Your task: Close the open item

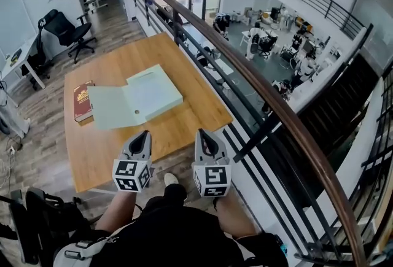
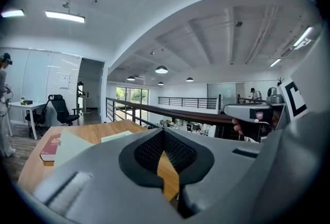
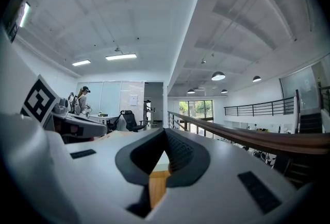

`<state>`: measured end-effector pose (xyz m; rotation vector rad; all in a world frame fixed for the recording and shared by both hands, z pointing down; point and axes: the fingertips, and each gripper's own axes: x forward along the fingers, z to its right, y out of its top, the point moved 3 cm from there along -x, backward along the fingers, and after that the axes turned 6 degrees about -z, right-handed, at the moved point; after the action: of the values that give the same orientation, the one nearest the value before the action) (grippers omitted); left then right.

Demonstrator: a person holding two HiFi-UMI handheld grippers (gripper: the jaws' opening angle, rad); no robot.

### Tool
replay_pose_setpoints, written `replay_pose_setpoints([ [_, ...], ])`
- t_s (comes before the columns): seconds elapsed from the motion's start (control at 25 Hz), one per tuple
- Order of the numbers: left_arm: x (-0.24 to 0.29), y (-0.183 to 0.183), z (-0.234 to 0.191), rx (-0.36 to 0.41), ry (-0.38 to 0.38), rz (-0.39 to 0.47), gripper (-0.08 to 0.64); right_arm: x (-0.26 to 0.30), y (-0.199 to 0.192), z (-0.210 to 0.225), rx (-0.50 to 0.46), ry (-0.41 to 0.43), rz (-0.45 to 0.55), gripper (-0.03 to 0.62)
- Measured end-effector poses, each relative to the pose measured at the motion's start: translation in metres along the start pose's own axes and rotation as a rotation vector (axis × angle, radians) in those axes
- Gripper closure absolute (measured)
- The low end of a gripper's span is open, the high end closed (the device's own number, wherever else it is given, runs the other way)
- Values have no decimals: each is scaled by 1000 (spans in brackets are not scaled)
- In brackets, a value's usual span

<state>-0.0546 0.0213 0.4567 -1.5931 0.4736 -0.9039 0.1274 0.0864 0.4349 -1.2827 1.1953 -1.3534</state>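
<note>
A pale green folder (image 1: 132, 100) lies open on the wooden table (image 1: 178, 131), its left flap flat on the wood and its thicker right half raised. In the left gripper view the folder (image 2: 77, 144) shows low at the left, past the gripper body. My left gripper (image 1: 143, 135) hovers shut over the table's near edge, short of the folder and holding nothing. My right gripper (image 1: 201, 134) is beside it, also shut and empty. In their own views, the left gripper (image 2: 164, 133) and the right gripper (image 3: 165, 133) have their jaws closed tip to tip.
A dark red book (image 1: 82, 100) lies to the left of the folder. A brown-topped railing (image 1: 258, 88) runs along the table's right side, with a drop to a lower floor behind it. A black office chair (image 1: 69, 30) stands at the far left.
</note>
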Motion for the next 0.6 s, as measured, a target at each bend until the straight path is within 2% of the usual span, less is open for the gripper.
replay_pose_setpoints([
  [0.24,54,21,-43,-24,2,15,560,77,17,9,2,26,-16,591],
  [0.6,114,43,-133,-126,78,17,560,201,50,-11,-31,163,-14,591],
])
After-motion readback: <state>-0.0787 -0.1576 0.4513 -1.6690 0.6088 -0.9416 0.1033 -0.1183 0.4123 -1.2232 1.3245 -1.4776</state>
